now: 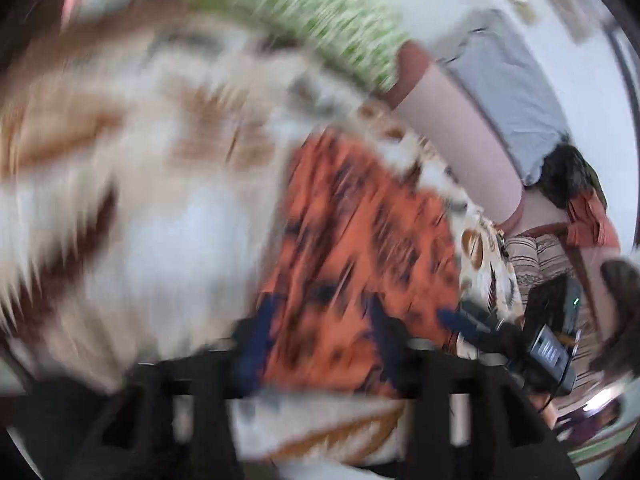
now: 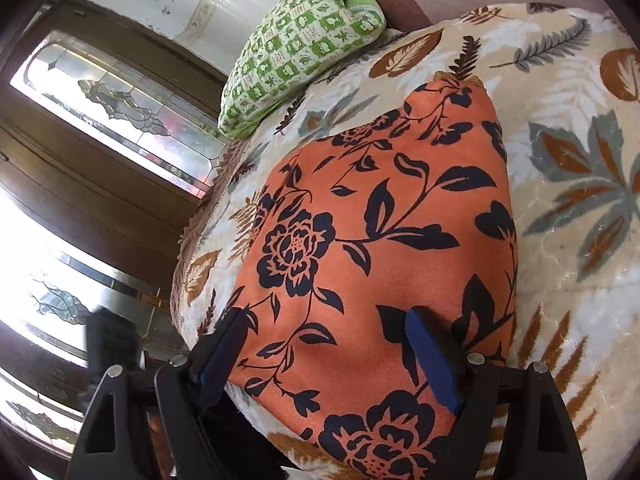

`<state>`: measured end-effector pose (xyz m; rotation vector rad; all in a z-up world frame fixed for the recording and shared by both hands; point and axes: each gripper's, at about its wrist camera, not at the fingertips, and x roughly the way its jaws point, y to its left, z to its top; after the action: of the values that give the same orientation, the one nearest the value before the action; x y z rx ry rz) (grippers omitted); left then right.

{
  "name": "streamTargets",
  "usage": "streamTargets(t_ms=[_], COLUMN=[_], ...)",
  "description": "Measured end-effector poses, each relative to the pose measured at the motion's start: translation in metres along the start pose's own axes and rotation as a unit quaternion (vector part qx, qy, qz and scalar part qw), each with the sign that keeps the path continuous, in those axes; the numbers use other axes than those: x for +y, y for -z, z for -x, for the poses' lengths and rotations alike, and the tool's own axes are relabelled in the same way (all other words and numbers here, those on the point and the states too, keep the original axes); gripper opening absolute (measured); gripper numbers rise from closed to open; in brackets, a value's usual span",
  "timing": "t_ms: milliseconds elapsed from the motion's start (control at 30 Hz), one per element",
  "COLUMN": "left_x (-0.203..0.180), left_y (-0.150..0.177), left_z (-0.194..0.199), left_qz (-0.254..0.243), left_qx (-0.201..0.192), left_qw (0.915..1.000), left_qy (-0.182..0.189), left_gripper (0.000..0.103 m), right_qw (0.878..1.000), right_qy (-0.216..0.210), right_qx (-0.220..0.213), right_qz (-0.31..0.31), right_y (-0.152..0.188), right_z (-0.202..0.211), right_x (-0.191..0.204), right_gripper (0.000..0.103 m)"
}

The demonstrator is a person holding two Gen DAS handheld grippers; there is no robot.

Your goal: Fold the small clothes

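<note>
An orange garment with a dark floral print (image 2: 380, 220) lies folded and flat on a leaf-patterned bedspread (image 2: 580, 280). My right gripper (image 2: 328, 352) hovers over its near end, open, blue pads wide apart on either side of the cloth and not pinching it. The left wrist view is heavily blurred. There the same orange garment (image 1: 360, 220) fills the middle, and my left gripper (image 1: 320, 324) stands open at its near edge with the cloth showing between its blue pads (image 1: 256, 320). The right gripper (image 1: 472, 324) shows at the garment's right side.
A green-and-white checked quilt (image 2: 304, 44) is bundled at the far edge of the bed. A dark wooden door with patterned glass (image 2: 120, 100) stands to the left. In the left wrist view a pink headboard (image 1: 452, 128), a grey cloth (image 1: 508, 92) and piled dark and orange clothes (image 1: 576, 184) sit at the right.
</note>
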<state>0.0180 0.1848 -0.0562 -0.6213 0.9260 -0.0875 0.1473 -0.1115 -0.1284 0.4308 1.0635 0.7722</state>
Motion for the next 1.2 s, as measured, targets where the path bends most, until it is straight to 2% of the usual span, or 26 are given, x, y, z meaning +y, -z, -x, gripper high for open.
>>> streamTargets(t_ms=[33,67,133,200,267,300,333,367,433,500,533,567,600,667,767,867,933,967,1000,1033,1100,1133,1200], left_x=[-0.006,-0.011,-0.020,-0.022,-0.010,-0.002,0.004,0.014,0.037,0.068,0.073,0.071,0.064,0.034,0.009,-0.003,-0.006,-0.007,-0.003,0.004,0.016,0.013,0.004], left_y=[-0.011,-0.023,-0.050,-0.073,-0.087,-0.090,-0.091,-0.089,-0.080,-0.067,-0.064,-0.065,-0.068,-0.078,-0.082,-0.075,-0.068,-0.062,-0.058,-0.055,-0.054,-0.055,-0.055], left_z=[-0.003,-0.010,-0.042,-0.075,-0.105,-0.109,-0.116,-0.124,-0.125,-0.125,-0.126,-0.127,-0.125,-0.119,-0.106,-0.084,-0.072,-0.075,-0.086,-0.098,-0.103,-0.102,-0.098], left_qz=[-0.013,-0.022,-0.044,-0.056,-0.039,-0.027,-0.020,-0.002,0.063,0.146,0.157,0.152,0.131,0.046,-0.016,-0.054,-0.074,-0.081,-0.083,-0.075,-0.044,-0.048,-0.087], left_qx=[-0.007,-0.010,0.015,0.037,0.062,0.068,0.079,0.096,0.089,0.078,0.078,0.079,0.081,0.080,0.076,0.056,0.050,0.057,0.075,0.091,0.091,0.088,0.082], left_qw=[0.9999,0.9997,0.9989,0.9978,0.9973,0.9973,0.9967,0.9953,0.9929,0.9808,0.9780,0.9788,0.9835,0.9950,0.9969,0.9970,0.9960,0.9948,0.9921,0.9901,0.9923,0.9922,0.9881], left_qy=[-0.001,0.000,0.010,-0.003,-0.001,0.003,0.005,0.007,0.047,0.103,0.113,0.112,0.096,0.038,0.004,-0.008,-0.006,-0.023,-0.058,-0.076,-0.071,-0.074,-0.097], left_gripper=[0.078,0.078,0.078,0.078,0.074,0.058,0.024,0.020,0.018,0.017,0.017,0.017,0.018,0.020,0.025,0.032,0.034,0.034,0.035,0.042,0.048,0.048,0.048], right_qw=[1.000,1.000,1.000,1.000,1.000,1.000,1.000,1.000,0.999,0.999,0.999,0.999,0.999,0.999,0.999,0.999,0.999,0.998,0.997,0.995,0.990,0.989,0.990], right_qy=[-0.003,-0.005,-0.009,-0.011,-0.015,-0.017,-0.020,-0.023,-0.031,-0.037,-0.038,-0.037,-0.033,-0.025,-0.046,-0.035,-0.042,-0.055,-0.061,-0.060,-0.054,-0.059,-0.072], right_qx=[0.000,0.001,0.001,0.001,0.003,0.003,0.004,0.004,0.005,0.007,0.009,0.011,0.016,0.029,0.015,-0.006,-0.014,-0.015,-0.012,0.002,0.029,0.020,0.007], right_qz=[-0.001,-0.003,-0.004,-0.005,-0.008,-0.008,-0.010,-0.010,-0.014,-0.014,-0.012,-0.011,-0.010,-0.013,-0.019,-0.013,-0.025,-0.038,-0.054,-0.081,-0.126,-0.131,-0.121], right_y=[0.000,0.000,0.000,0.000,-0.001,-0.001,-0.001,-0.001,-0.001,-0.001,-0.001,-0.001,-0.003,-0.009,-0.025,-0.048,-0.062,-0.069,-0.075,-0.078,-0.075,-0.074,-0.077], right_z=[0.000,0.000,0.000,0.001,0.002,0.003,0.003,0.004,0.004,0.004,0.004,0.004,0.003,0.003,0.015,0.021,0.017,0.012,0.004,-0.010,-0.032,-0.030,-0.016], right_x=[-0.001,-0.002,-0.003,-0.003,-0.005,-0.006,-0.007,-0.008,-0.010,-0.011,-0.011,-0.011,-0.010,-0.005,0.004,0.008,0.003,-0.004,-0.013,-0.028,-0.045,-0.046,-0.034], right_gripper=[0.084,0.084,0.084,0.084,0.084,0.084,0.084,0.084,0.084,0.084,0.084,0.084,0.084,0.084,0.084,0.084,0.084,0.084,0.085,0.086,0.088,0.088,0.087])
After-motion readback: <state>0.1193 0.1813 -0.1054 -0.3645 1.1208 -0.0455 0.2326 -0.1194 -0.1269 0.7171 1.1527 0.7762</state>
